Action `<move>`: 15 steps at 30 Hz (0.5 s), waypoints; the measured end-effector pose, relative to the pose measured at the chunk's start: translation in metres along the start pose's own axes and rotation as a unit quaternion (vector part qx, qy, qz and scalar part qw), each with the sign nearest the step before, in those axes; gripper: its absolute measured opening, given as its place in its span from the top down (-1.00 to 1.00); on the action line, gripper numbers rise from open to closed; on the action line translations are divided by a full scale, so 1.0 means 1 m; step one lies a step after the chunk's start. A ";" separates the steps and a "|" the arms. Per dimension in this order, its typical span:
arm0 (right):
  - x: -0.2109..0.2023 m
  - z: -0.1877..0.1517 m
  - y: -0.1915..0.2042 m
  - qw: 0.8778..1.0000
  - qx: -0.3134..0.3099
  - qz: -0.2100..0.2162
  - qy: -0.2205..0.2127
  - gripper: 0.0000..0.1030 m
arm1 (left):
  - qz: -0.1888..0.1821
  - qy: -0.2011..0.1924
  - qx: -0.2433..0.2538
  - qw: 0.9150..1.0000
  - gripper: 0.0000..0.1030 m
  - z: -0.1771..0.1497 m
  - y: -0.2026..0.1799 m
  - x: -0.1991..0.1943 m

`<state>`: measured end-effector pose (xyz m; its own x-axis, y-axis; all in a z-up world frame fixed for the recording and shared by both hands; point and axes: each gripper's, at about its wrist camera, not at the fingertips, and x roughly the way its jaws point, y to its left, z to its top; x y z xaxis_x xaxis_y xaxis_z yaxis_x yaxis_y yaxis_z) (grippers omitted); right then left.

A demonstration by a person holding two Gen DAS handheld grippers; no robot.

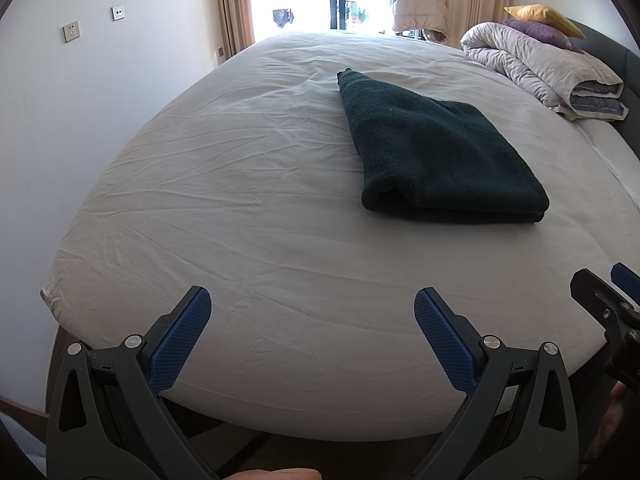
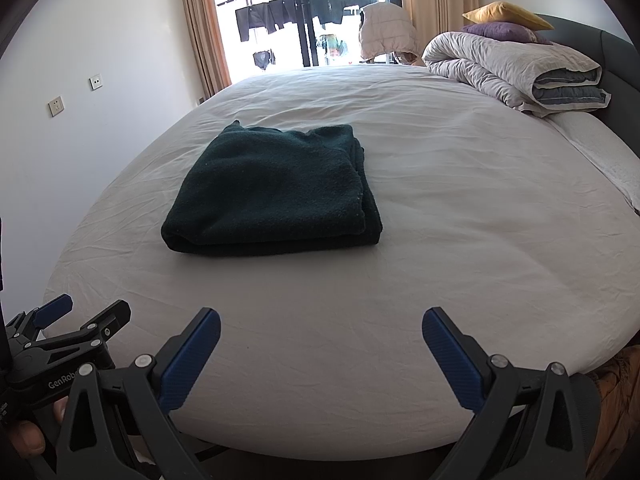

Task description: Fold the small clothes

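Note:
A dark green fleece garment [image 1: 436, 148] lies folded into a thick rectangle on the white bed sheet [image 1: 248, 184]. In the right wrist view the same garment [image 2: 276, 192] sits left of centre. My left gripper [image 1: 312, 300] is open over the near edge of the bed, well short of the garment, with nothing between its blue pads. My right gripper [image 2: 320, 320] is also open and holds nothing, a good way in front of the garment. Each gripper shows at the edge of the other's view: the right one [image 1: 608, 284] and the left one [image 2: 80, 312].
A rolled grey duvet [image 2: 516, 68] with a purple cushion [image 2: 500, 32] and a yellow cushion [image 2: 504, 14] lies at the bed's far right by the dark headboard [image 2: 592, 40]. Behind are a balcony door with hanging laundry [image 2: 304, 12], curtains, and a white wall [image 1: 80, 92] to the left.

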<state>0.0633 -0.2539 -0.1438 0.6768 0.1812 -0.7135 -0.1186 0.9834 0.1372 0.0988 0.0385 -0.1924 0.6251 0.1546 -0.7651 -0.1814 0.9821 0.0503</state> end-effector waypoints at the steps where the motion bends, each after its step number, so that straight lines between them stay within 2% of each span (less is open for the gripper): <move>1: 0.000 0.000 0.000 1.000 0.000 0.000 0.000 -1.00 | 0.000 0.000 0.000 1.000 -1.00 0.000 0.000 0.000; 15: -0.001 0.000 0.001 1.000 0.001 0.000 0.001 -1.00 | 0.002 0.001 0.002 1.000 -1.00 0.000 0.001 0.000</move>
<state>0.0625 -0.2535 -0.1435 0.6757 0.1814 -0.7145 -0.1174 0.9834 0.1387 0.0987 0.0391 -0.1926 0.6230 0.1590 -0.7659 -0.1820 0.9817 0.0557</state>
